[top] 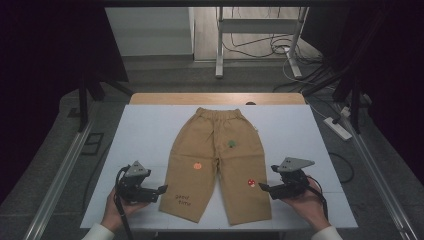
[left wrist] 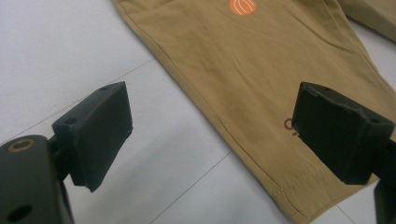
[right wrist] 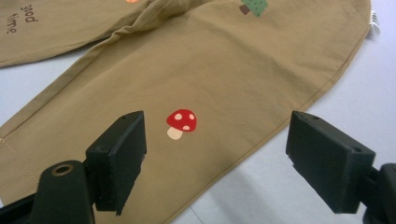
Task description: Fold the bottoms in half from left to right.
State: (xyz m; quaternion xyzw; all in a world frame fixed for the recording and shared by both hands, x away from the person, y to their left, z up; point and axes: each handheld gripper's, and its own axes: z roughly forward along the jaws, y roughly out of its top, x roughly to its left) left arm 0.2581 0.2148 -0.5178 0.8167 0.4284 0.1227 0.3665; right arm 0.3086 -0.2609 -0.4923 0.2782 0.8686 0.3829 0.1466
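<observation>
A pair of small tan cotton trousers (top: 216,162) with mushroom, pumpkin and tree patches lies flat at the centre of the white surface (top: 135,130). At lower left the left gripper (top: 161,189) hovers beside one leg hem, jaws apart and empty. At lower right the right gripper (top: 262,188) does likewise beside the other leg.

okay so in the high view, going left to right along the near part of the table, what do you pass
Left gripper, jaws open → lettering on the trousers' left leg → orange patch → red mushroom patch on the other leg → right gripper, jaws open. All on the white table.
</observation>
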